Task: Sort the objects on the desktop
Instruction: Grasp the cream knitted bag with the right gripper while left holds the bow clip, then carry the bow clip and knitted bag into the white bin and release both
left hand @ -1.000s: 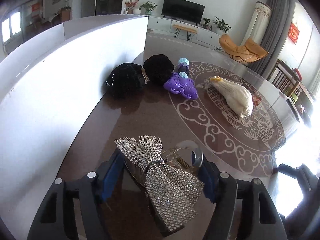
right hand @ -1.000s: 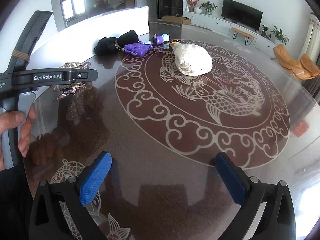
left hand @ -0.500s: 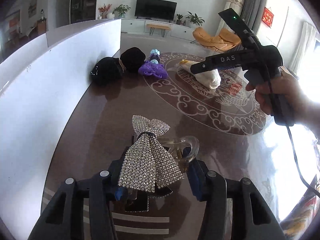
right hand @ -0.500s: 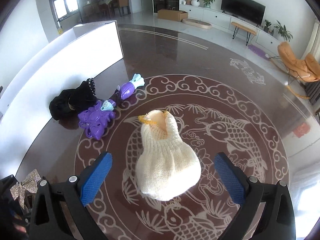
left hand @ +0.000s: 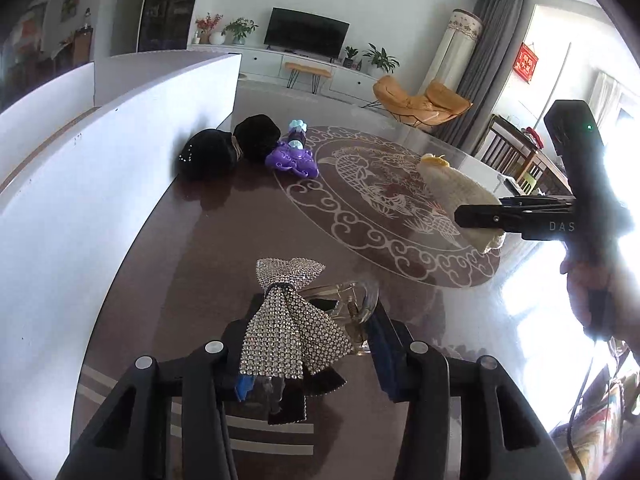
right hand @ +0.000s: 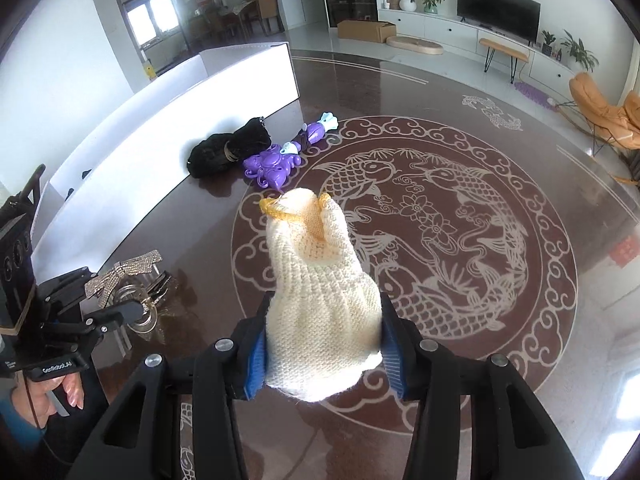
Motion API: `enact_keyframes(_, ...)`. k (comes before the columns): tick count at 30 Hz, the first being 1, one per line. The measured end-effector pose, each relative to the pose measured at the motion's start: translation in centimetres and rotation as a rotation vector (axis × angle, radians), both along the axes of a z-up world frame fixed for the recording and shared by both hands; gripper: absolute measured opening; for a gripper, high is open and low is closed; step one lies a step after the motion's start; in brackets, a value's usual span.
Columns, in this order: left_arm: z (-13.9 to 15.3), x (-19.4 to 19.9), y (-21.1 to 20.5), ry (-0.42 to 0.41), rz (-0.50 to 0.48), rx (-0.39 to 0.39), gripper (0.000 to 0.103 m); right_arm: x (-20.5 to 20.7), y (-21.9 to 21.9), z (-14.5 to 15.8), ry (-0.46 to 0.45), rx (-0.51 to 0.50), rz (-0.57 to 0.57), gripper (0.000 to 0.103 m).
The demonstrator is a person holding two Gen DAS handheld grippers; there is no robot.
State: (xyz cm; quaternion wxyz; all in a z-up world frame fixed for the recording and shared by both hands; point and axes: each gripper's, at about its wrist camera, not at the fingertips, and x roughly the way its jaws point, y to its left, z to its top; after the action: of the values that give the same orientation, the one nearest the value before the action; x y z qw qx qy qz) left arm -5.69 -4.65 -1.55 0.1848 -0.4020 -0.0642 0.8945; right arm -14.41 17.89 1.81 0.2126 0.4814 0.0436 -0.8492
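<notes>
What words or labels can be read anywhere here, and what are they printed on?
"DAS": on the right gripper's black body, seen from the left wrist view.
"GenRobot.AI": on the left gripper's black handle, seen from the right wrist view.
Red wall hanging by the window: characters too blurred to read.

On the dark round table (right hand: 520, 152): black velvet pouch (right hand: 228, 148) against the white partition wall (right hand: 168, 100), purple plastic toy (right hand: 272, 166) just beside it; cream knitted glove (right hand: 320, 292) nearer, over the centre pattern; rhinestone bow hair clip (left hand: 288, 320) left of the glove, near the wall.
</notes>
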Motion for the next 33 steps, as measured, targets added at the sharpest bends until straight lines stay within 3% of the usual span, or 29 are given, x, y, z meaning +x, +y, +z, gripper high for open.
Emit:
enact_keyframes(6, 2.3, 2.2, -0.6, 0.068, 0.009, 0.019, 0.047, 2.4, -0.3, 1.3, 0.024, -0.046, 0.014, 0.048)
enact_keyframes(12, 7.8, 3.7, -4.7, 0.151, 0.079, 0.094, 0.047, 2.6, -3.6, 5.1, 0.090, -0.109, 0.056, 0.048)
enact_keyframes(17, 11.7, 2.5, -12.2, 0.185, 0.217, 0.062, 0.047, 1.5, -11.2, 9.2, 0.147, -0.192, 0.158, 0.048)
enact_keyframes(22, 12.2, -0.2, -21.2, 0.123, 0.380, 0.001, 0.047, 1.4, -22.1, 11.3, 0.165, -0.222, 0.319, 0.048)
enact_keyframes(26, 11.0, -1.8, -26.7, 0.054, 0.479, -0.018, 0.047, 2.4, -30.1, 10.1, 0.139, -0.180, 0.444, 0.048)
enact_keyframes(30, 8.5, -3.6, -28.6, -0.036, 0.520, -0.077, 0.047, 3.1, -35.5, 6.4, 0.078, -0.085, 0.517, 0.050)
enact_keyframes(32, 7.1, -4.3, -28.7, -0.087, 0.550, -0.106, 0.049, 3.4, -37.1, 4.3, 0.039, -0.023, 0.539, 0.056)
enact_keyframes(33, 6.5, -4.4, -28.8, -0.107, 0.557, -0.103, 0.051, 3.6, -37.6, 3.4, 0.018, 0.002, 0.541, 0.067)
